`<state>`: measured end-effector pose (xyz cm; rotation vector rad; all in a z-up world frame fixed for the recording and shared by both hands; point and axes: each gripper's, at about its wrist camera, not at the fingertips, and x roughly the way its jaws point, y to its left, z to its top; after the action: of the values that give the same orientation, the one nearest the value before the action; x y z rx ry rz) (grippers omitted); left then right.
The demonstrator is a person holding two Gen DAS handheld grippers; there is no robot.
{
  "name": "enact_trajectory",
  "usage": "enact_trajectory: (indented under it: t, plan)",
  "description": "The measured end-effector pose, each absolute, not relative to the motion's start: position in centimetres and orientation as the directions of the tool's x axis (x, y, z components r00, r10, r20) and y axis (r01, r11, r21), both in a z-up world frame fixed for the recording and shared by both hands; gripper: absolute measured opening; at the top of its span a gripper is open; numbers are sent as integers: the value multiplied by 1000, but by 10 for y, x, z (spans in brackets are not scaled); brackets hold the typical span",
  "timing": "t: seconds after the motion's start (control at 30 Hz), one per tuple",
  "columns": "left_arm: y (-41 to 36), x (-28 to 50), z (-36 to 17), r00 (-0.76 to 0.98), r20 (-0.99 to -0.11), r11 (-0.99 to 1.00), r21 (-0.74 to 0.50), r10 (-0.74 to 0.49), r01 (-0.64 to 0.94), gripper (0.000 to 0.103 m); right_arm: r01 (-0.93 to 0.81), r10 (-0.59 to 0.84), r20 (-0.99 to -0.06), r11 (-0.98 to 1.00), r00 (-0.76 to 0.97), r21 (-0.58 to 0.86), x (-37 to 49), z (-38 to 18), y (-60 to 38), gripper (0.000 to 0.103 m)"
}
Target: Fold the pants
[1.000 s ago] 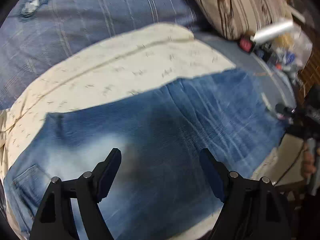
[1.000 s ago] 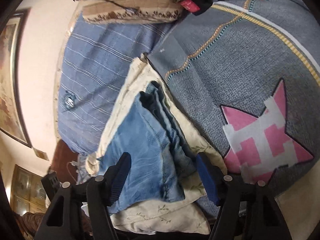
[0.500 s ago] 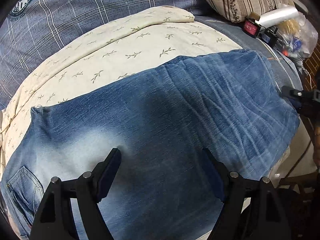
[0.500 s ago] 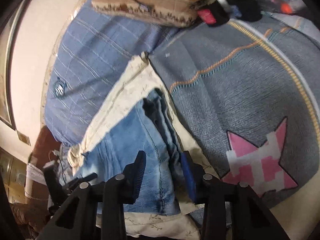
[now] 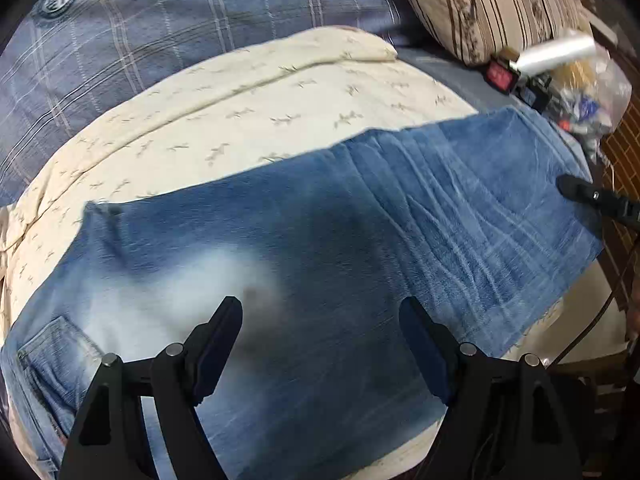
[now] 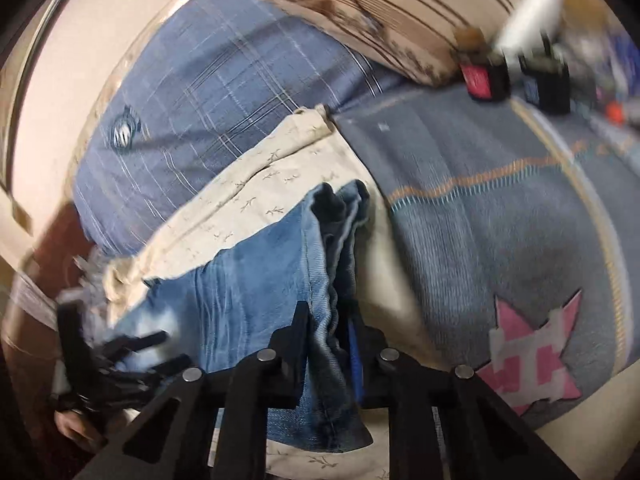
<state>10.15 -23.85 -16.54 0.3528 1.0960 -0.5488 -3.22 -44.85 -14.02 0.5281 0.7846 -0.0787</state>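
Note:
Faded blue jeans (image 5: 340, 240) lie flat on a cream leaf-print cloth (image 5: 248, 120) on the bed. My left gripper (image 5: 320, 340) is open just above the middle of the jeans and holds nothing. My right gripper (image 6: 330, 328) is shut on the stacked hem edge of the jeans (image 6: 256, 288) at their leg end. The right gripper's tip (image 5: 580, 192) shows at the right edge of the jeans in the left wrist view. The left gripper (image 6: 120, 356) shows blurred at the lower left of the right wrist view.
A blue plaid cover (image 5: 160, 28) lies behind the cloth. A striped pillow (image 5: 500, 4) sits at the back right. Small boxes and a plastic bag (image 5: 580, 92) crowd the bed's right edge. A grey bedspread with a pink star (image 6: 532, 352) lies right of the jeans.
My right gripper has closed from open onto the jeans' hem edge. My left gripper stays open above the jeans with little movement.

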Motion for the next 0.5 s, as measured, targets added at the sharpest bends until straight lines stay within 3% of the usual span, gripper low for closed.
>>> enact_trajectory:
  t: [0.1,0.5]
  plan:
    - [-227,100,-157,356,-897,823,-15,-261,567,81,276,59,-727,902,685,333,-32,-130,-437,18]
    - [-124,97,-129,413,-858,895,-109,-304,432,81,107,160,-652,930,741,351,-12,-55,-356,17]
